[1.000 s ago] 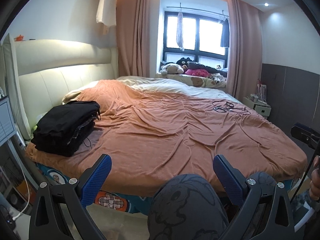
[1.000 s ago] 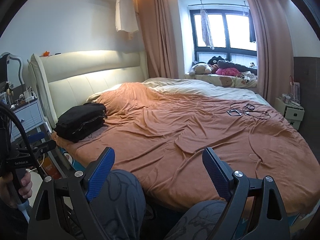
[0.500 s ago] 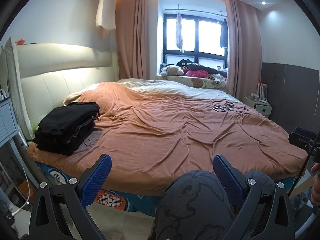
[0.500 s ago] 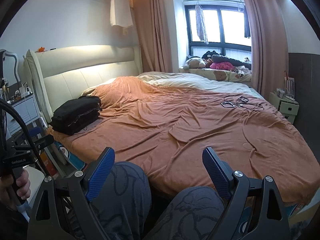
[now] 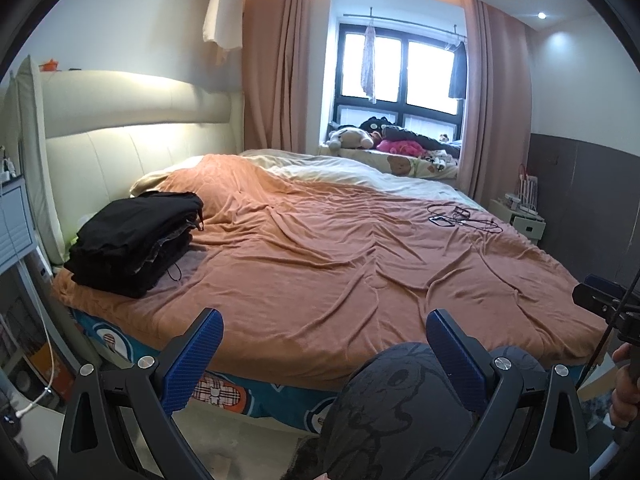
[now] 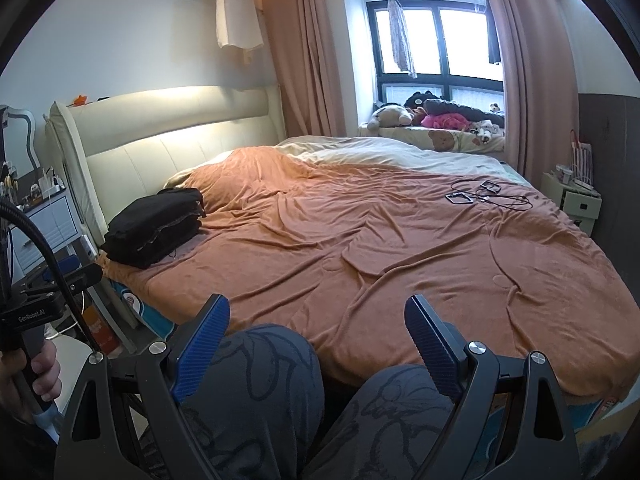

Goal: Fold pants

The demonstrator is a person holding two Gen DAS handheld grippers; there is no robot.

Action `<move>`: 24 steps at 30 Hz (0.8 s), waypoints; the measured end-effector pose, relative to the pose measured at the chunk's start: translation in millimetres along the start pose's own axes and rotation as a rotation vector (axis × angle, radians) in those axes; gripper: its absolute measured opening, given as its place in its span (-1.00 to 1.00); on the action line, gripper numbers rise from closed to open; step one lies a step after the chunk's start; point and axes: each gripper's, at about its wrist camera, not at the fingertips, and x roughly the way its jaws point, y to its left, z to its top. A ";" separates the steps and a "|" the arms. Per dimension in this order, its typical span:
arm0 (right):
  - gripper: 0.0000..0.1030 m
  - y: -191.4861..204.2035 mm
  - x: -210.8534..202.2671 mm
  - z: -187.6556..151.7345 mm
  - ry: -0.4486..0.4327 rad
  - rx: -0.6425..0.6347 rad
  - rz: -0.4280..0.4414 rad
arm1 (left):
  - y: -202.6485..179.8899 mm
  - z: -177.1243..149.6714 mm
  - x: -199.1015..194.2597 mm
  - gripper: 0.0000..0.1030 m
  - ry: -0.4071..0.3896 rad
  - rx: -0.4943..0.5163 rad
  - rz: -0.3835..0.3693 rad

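Observation:
A stack of folded dark pants (image 5: 134, 242) (image 6: 154, 230) lies on the left near corner of the bed, beside the headboard. My left gripper (image 5: 324, 322) is open with nothing between its blue pads; it hovers off the bed's near edge, above a person's knee (image 5: 404, 400) in patterned grey trousers. My right gripper (image 6: 316, 310) is also open and holds nothing, above both knees (image 6: 264, 372), well short of the stack. In the right wrist view a hand (image 6: 30, 376) grips the other tool's handle at the far left.
An orange blanket (image 5: 360, 256) covers the bed. Cables and small devices (image 5: 460, 218) (image 6: 486, 196) lie at its far right. A cream headboard (image 5: 132, 148) stands left, a nightstand (image 6: 572, 196) right, soft toys (image 6: 436, 118) on the window sill, a cabinet (image 6: 44, 220) at far left.
Both views have shifted only slightly, with the bed appearing a little lower in frame. Both grippers stay open and nothing on the bed has moved.

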 end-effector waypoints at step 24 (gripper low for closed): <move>0.72 -4.2 -4.6 1.4 0.000 0.000 -0.020 | -2.9 -2.1 -3.7 0.99 0.001 0.016 -0.017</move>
